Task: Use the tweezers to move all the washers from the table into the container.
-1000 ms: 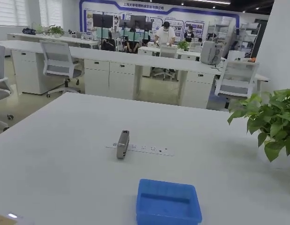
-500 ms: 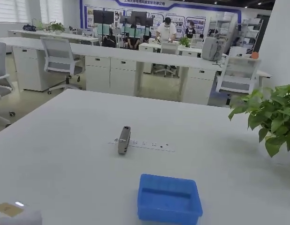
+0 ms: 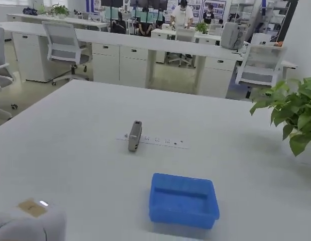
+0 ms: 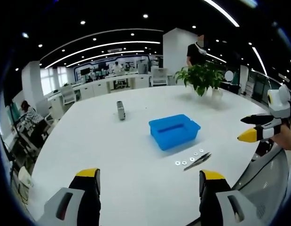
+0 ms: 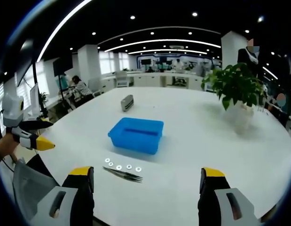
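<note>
Looking lower across the tabletop (image 3: 70, 150) than a second ago, no object shifted. Left gripper (image 4: 149, 173) and right gripper (image 5: 146, 171) spread, empty, short of tweezers (image 5: 124, 175) and washers (image 5: 121, 166) near blue container (image 5: 136, 134); pickup unstarted.

The blue rectangular container (image 5: 136, 134) sits upright on the white table (image 5: 220, 146), open top, looks empty. Five small silvery washers (image 5: 119, 167) lie in a loose row near its long side, with the dark tweezers (image 5: 124, 175) flat just beside them.
</note>
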